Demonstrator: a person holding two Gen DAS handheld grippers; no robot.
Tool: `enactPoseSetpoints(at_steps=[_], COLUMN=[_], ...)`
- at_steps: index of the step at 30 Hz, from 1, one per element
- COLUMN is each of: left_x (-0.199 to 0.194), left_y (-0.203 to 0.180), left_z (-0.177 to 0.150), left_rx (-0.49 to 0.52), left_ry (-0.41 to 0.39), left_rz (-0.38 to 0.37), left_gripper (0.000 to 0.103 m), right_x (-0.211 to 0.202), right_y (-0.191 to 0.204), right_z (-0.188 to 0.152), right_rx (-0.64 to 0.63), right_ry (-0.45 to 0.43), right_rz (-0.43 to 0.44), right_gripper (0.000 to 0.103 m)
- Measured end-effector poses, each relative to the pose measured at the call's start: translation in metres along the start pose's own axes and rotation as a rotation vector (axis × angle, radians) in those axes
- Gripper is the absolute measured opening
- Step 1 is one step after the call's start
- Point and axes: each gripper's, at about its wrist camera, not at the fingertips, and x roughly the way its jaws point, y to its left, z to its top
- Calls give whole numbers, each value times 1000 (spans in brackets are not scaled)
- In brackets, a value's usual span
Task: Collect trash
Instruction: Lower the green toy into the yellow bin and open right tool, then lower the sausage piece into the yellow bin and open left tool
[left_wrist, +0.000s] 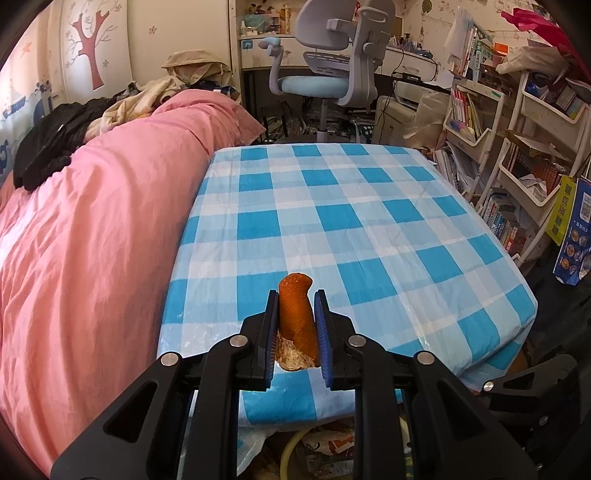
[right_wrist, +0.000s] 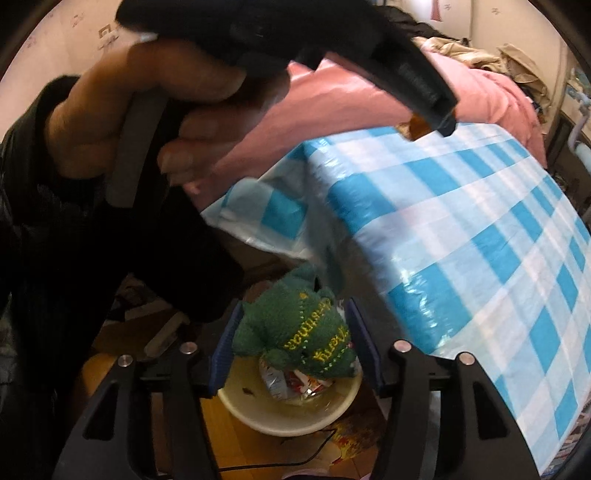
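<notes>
My left gripper (left_wrist: 295, 325) is shut on a strip of orange peel (left_wrist: 295, 310) that stands up between its blue pads, over the near edge of the blue-checked table (left_wrist: 351, 206). In the right wrist view that gripper (right_wrist: 439, 118), held by a hand (right_wrist: 122, 118), carries the orange peel (right_wrist: 415, 127) at its tip. My right gripper (right_wrist: 295, 321) points down beside the table, its jaws apart around a green knitted item with yellow lettering (right_wrist: 295, 328). A sliver of gap shows at the right pad. Below it a cream bin (right_wrist: 258, 417) holds crumpled wrappers (right_wrist: 295, 380).
A pink duvet (left_wrist: 92, 221) with clothes on it runs along the table's left side. A grey desk chair (left_wrist: 332, 66) stands beyond the far edge and crowded book racks (left_wrist: 517, 166) line the right. A black cable (right_wrist: 295, 461) lies on the wooden floor by the bin.
</notes>
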Motion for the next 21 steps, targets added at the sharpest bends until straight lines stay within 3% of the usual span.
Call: enactPoseSetpoints(at_steps=[4, 9, 15, 21], left_x=[-2, -7, -15, -23], left_y=[-2, -6, -18, -32], left_z=[-11, -30, -59, -83], left_rx=[-3, -10, 4, 23], left_ry=[17, 43, 81, 108], left_rz=[0, -5, -14, 4], left_gripper=[18, 18, 18, 21], right_x=[1, -9, -30, -65], right_y=[2, -12, -52, -71], right_z=[-5, -11, -22, -36], right_rx=[-6, 44, 216, 442], right_ry=[19, 7, -22, -128], right_rz=[-5, -89, -311, -548], right_gripper=[67, 74, 83, 95])
